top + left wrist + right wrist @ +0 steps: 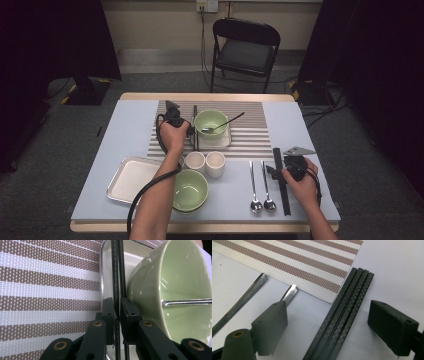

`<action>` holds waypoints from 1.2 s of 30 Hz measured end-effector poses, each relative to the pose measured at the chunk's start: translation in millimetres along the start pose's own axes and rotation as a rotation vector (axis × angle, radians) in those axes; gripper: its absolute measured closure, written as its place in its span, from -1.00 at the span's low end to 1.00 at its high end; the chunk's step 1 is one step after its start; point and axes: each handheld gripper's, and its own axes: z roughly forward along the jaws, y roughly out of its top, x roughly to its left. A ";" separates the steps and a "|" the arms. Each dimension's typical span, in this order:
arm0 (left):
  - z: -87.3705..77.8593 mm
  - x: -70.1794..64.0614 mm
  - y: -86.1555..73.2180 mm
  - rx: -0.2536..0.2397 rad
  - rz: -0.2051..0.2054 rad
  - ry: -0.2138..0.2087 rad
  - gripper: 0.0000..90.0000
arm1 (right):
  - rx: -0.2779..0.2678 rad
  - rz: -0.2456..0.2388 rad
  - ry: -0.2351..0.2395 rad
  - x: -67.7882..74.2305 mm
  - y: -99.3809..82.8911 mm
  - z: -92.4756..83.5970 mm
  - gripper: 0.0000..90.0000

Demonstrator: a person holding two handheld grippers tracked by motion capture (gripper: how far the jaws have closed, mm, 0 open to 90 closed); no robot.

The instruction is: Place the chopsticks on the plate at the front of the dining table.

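The left gripper [117,315], nearly shut on a pair of chopsticks [116,277] beside the green bowl [175,290] on its plate [106,270], should lower them flat before opening, while the right gripper [327,327] gapes over more chopsticks [344,310].

High view overhead, facing forward-down; gripper views close, sharing striped mat [250,131].
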 end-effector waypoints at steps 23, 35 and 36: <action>0.2 1.5 -1.5 -0.010 -0.016 -0.016 0.88 | -0.001 0.000 0.001 -0.1 0.0 0.1 -0.66; -1.5 1.0 -4.3 0.010 0.001 -0.023 0.90 | -0.001 -0.002 0.001 -0.2 0.0 0.1 -0.66; -1.1 0.4 -4.3 0.004 -0.007 -0.022 0.90 | -0.001 -0.002 0.001 -0.2 0.0 0.1 -0.66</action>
